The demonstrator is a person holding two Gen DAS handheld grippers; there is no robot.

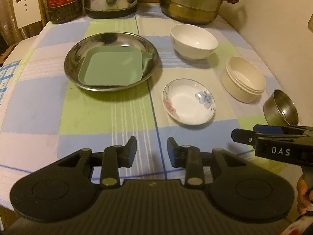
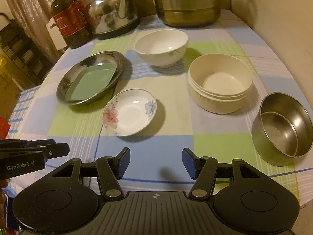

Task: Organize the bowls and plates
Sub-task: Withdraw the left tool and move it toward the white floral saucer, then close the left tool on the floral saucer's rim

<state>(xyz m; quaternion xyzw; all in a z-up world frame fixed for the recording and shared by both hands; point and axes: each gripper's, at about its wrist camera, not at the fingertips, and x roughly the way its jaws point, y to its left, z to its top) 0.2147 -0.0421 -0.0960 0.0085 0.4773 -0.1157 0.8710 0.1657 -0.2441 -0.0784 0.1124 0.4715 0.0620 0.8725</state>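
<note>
A green square plate [image 1: 110,68] [image 2: 92,82] lies inside a round steel plate [image 1: 78,45] [image 2: 68,80] at the table's left. To the right sit a flowered saucer [image 1: 188,101] [image 2: 130,112], a white bowl [image 1: 193,41] [image 2: 161,47], a cream ribbed bowl [image 1: 243,79] [image 2: 220,83] and a steel bowl [image 1: 280,107] [image 2: 283,129]. My left gripper [image 1: 151,150] hovers open and empty over the cloth, short of the saucer. My right gripper [image 2: 156,161] is open and empty too, between the saucer and the steel bowl. Each gripper shows at the edge of the other's view.
Along the back of the table stand a dark jar with a red label [image 2: 71,22], a steel kettle [image 2: 115,11] and a stacked steamer pot [image 2: 187,5]. The checked tablecloth [image 2: 172,137] ends near the wall at right. A chair back [image 1: 25,7] stands beyond the left edge.
</note>
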